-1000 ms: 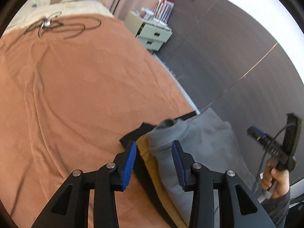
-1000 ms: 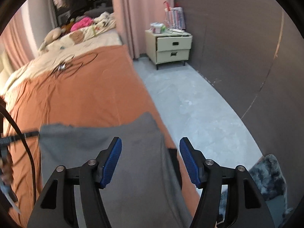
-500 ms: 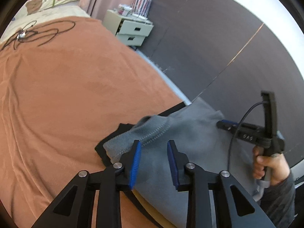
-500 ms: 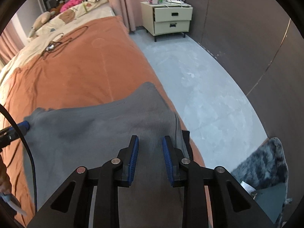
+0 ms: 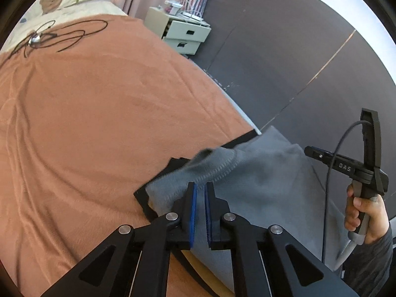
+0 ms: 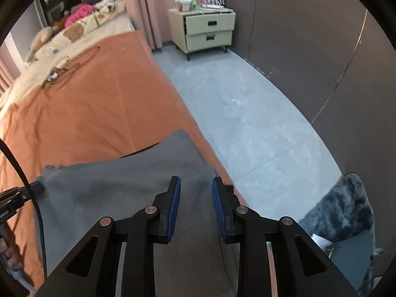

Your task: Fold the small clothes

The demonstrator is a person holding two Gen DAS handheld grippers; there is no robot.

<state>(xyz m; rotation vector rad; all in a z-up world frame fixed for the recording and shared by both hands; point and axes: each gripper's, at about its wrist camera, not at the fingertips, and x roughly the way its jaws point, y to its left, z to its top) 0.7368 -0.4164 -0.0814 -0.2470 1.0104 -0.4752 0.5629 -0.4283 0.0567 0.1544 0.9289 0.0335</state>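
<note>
The left tongs (image 5: 200, 190) tilt steeply down at the near edge of the bed, their blue pads drawn almost together, pinching the ribbed collar edge of the soft grey fleece garment (image 5: 259, 188). The jaws have just been closing, with that collar fold between them.

The right tongs (image 6: 196, 188) slant down at the same steep angle over the opposite end of the garment. Their blue pads stand a little apart with grey cloth bunched between them; from the left camera their tip reaches the cloth's far corner, but I cannot tell whether the pads truly press it. They drew in a moment ago and have held that gap since. A person's hand (image 5: 363, 212) in a dark sleeve is wrapped around the handle, a black cable looping off it.

The garment lies across the bed's near corner, on top of a black cloth (image 5: 173, 168) whose edges show beneath it, all on the rust-orange blanket (image 5: 99, 123).

Farther up the blanket lies a tangle of black cord (image 5: 57, 37). Beyond the bed stands a pale green two-drawer nightstand (image 6: 205, 32) on the grey floor, beside pink curtains (image 6: 141, 7).
</note>
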